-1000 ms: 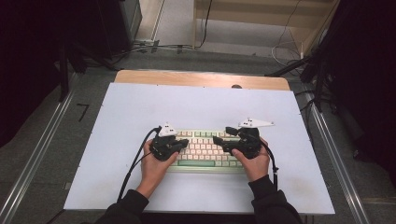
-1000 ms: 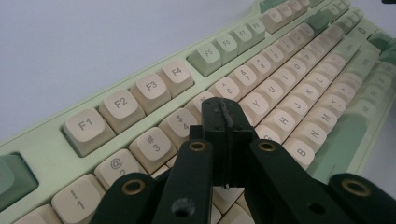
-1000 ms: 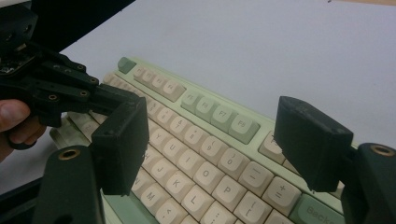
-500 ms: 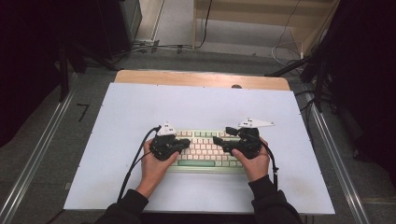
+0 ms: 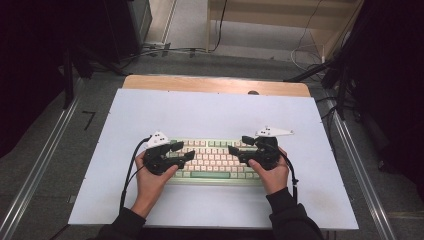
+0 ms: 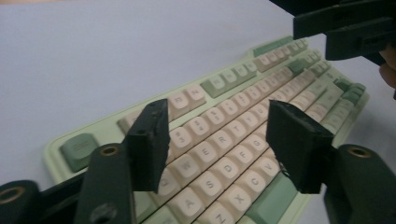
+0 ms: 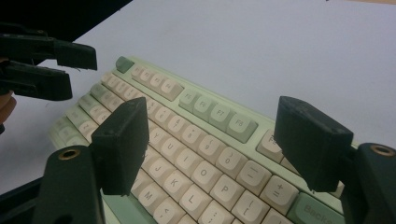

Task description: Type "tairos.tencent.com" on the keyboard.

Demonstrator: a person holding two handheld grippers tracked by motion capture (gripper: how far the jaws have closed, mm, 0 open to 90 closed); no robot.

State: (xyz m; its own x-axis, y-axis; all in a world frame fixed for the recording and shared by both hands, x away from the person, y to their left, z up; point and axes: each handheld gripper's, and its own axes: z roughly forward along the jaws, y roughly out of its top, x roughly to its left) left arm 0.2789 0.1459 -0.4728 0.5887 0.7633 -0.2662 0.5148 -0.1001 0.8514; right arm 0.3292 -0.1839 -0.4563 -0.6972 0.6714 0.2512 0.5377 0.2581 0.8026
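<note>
A: Why does the keyboard (image 5: 212, 159) sit where it does?

B: It lies flat on the white counter (image 5: 210, 110), near the person's edge and about midway left to right. That puts each end within reach of one hand, so the left hand-held gripper (image 5: 186, 151) comes in over its left end and the right hand-held gripper (image 5: 233, 153) over its right end, both pointing inward toward the middle keys.

A: Are they gripping anything?

B: No. In the left gripper view the two black jaws stand apart above the letter rows, with nothing but keys showing between them. Those jaws have just been opening, and no key or other thing sits between the pads. In the right gripper view the jaws also stand apart, hovering over the letter and number rows on the right half, pressing on nothing.

A: So why hold them like that?

B: It looks like a stance for poking keys: tips low and angled down, each covering its own half of the board. That is a judgement, not something shown.

A: Any containers about?

B: None on the counter. The keyboard is the only thing on it, and nothing rests on top of the keys.
</note>
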